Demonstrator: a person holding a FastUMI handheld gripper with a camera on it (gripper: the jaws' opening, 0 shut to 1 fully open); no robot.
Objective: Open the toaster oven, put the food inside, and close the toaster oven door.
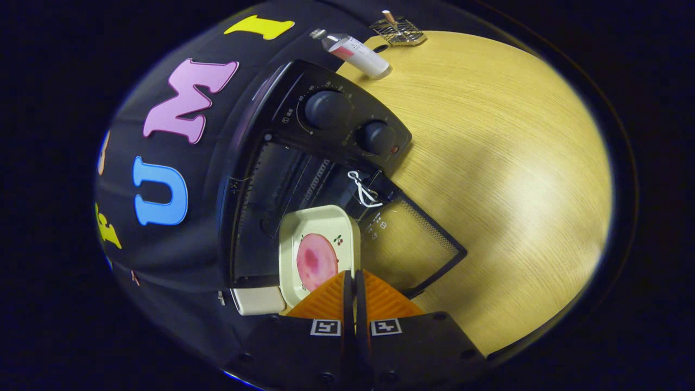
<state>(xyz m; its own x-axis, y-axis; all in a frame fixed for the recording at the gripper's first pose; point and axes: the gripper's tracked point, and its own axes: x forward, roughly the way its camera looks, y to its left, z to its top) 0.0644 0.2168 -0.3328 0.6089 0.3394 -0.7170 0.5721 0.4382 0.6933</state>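
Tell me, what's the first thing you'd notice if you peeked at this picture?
The cream plate with a round pink slice of food on it catches the eye, pinched at its near rim by the gripper and held at the mouth of the black toaster oven. The oven's glass door hangs open over the pale wooden table. Two big dials sit on the oven's panel.

My hand-held gripper (354,278) has its fingers pressed together on the near rim of a cream, square-cornered plate (320,239) that carries a round pink slice of food (316,260) and a small cherry print. The plate sits partly inside the mouth of the black toaster oven (304,163), which has two dark knobs on its panel. The oven's glass door (418,244) is swung open and lies flat on the wooden surface (499,163).
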